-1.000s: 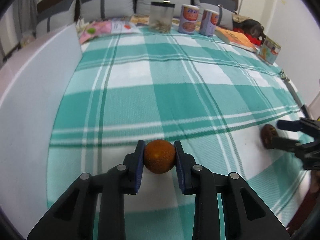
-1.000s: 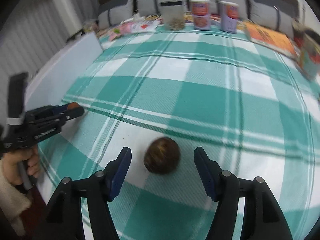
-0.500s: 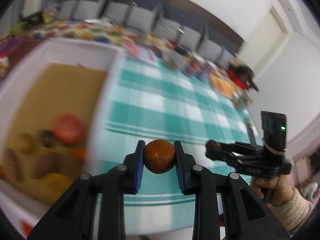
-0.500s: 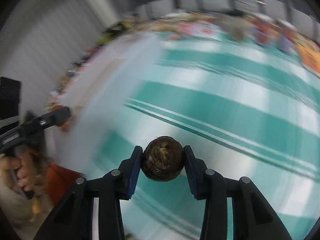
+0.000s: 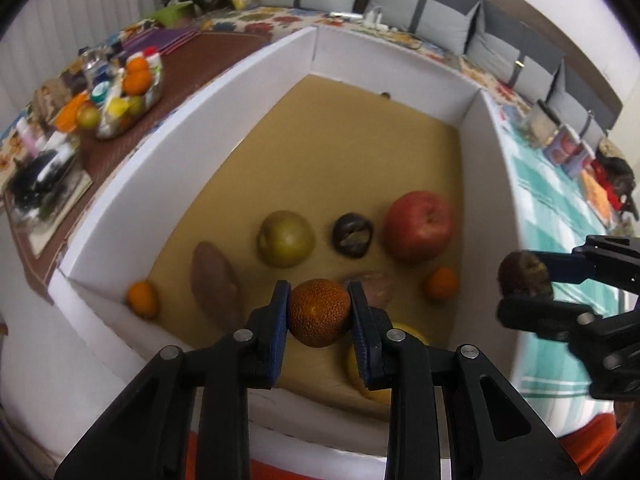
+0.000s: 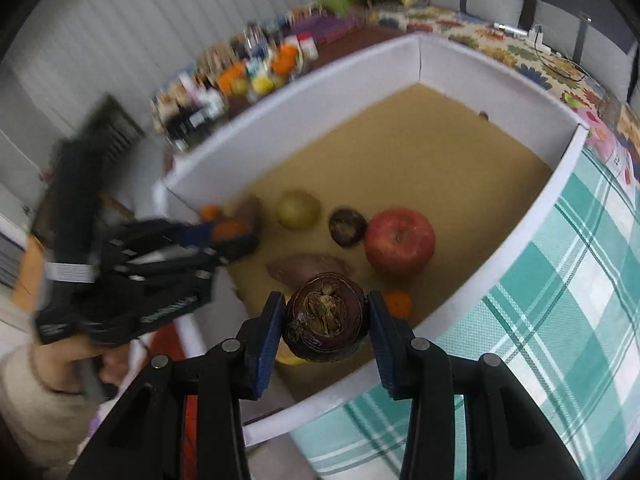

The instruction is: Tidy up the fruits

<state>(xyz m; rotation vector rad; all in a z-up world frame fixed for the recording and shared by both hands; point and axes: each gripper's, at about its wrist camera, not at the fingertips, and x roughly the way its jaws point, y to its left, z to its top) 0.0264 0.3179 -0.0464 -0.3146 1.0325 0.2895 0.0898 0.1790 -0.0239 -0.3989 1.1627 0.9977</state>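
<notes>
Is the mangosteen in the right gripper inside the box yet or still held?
Held: the right gripper clamps the mangosteen above the white box, near its front edge.

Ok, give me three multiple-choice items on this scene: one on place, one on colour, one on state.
1. Where is the red apple?
A. inside the white box
B. on the checked cloth
C. in a gripper

2. What colour is the fruit in the left gripper?
A. green
B. orange
C. white

3. What is the right gripper doing?
A. standing open
B. resting in the box
C. holding a dark fruit

Answers: 1 A, it lies on the box floor; 2 B, an orange fruit sits between the fingers; 3 C, the fingers clamp the fruit.
</notes>
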